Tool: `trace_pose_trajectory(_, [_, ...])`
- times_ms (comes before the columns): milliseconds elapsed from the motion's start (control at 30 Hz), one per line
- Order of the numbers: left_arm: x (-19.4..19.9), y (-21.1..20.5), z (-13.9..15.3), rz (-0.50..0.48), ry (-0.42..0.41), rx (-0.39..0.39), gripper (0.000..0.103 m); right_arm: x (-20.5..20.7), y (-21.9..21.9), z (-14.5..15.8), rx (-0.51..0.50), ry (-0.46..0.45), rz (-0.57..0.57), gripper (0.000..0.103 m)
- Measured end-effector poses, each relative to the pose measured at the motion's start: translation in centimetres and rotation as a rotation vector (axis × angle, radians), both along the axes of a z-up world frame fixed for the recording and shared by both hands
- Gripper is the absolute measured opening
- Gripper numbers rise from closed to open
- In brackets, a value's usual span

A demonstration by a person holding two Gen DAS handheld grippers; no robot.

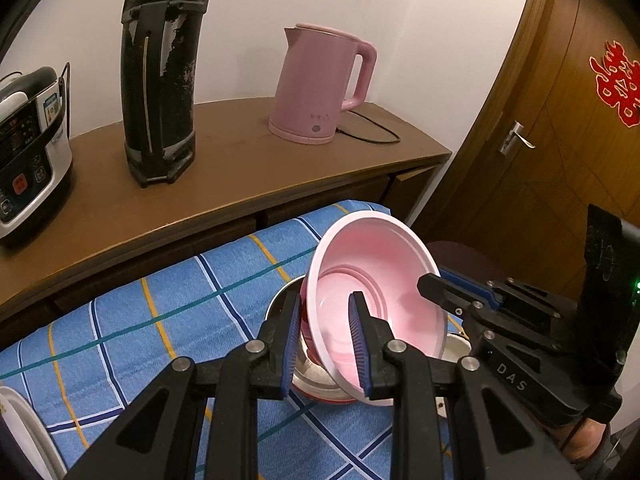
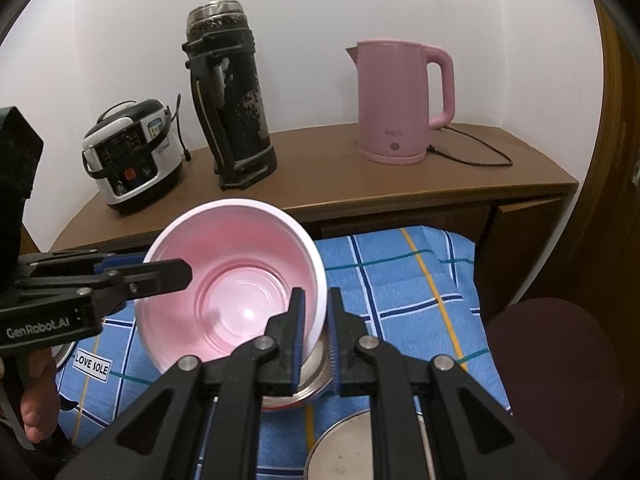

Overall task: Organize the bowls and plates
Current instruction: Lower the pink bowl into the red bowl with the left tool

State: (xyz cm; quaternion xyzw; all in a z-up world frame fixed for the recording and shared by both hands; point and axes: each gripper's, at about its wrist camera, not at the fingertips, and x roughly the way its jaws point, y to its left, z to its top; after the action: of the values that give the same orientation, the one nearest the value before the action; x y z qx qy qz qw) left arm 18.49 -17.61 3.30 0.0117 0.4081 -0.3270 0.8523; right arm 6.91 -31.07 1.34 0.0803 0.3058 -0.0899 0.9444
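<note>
A pink bowl (image 1: pixel 380 276) with a white outside is held tilted above a steel bowl (image 1: pixel 316 376) on the blue checked cloth (image 1: pixel 160 312). My left gripper (image 1: pixel 325 344) straddles the pink bowl's near rim, one finger inside and one outside, with a gap showing. My right gripper (image 2: pixel 317 334) is shut on the pink bowl's (image 2: pixel 232 280) opposite rim and also shows in the left wrist view (image 1: pixel 434 288). The steel bowl (image 2: pixel 312 376) sits under it. The left gripper shows in the right wrist view (image 2: pixel 176 276).
A wooden counter (image 2: pixel 320 184) behind holds a rice cooker (image 2: pixel 132 152), a black flask (image 2: pixel 232 96) and a pink kettle (image 2: pixel 400 100). A steel lid or plate (image 2: pixel 348 444) lies at the front. A white dish (image 1: pixel 20 432) is at the cloth's left. A dark stool (image 2: pixel 560 380) stands right.
</note>
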Motion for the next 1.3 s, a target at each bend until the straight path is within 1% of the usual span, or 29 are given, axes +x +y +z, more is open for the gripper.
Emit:
trace_pose_trajectory(333, [0.4, -0.3, -0.7, -0.004, 0.029, 0.011, 0.027, 0.5, -0.3, -0.6, 0.01, 0.023, -0.004, 0.011])
trace_pose_trajectory(500, [0.8, -0.3, -1.2, -0.007, 0.074, 0.002, 0.027, 0.7, -0.4, -0.9, 0.015, 0.031, -0.006, 0.011])
trace_pose_trajectory(700, [1.2, -0.4, -1.7, -0.009, 0.098, 0.003, 0.027, 1.2, -0.7, -1.6, 0.022, 0.05, -0.007, 0.011])
trace_pose_trajectory(867, [1.5, -0.8, -2.6, -0.013, 0.12, 0.025, 0.027, 1.4, -0.7, -2.0, 0.019, 0.067, -0.007, 0.011])
trace_pose_trajectory(1067, [2.1, -1.2, -4.1, -0.023, 0.173, 0.047, 0.027, 1.6, -0.5, -2.0, 0.002, 0.083, 0.002, 0.012])
trace_pose_trajectory(1300, [2.1, -1.4, -4.4, -0.027, 0.174, 0.08, 0.027, 2.2, -0.6, -2.7, 0.007, 0.108, 0.005, 0.012])
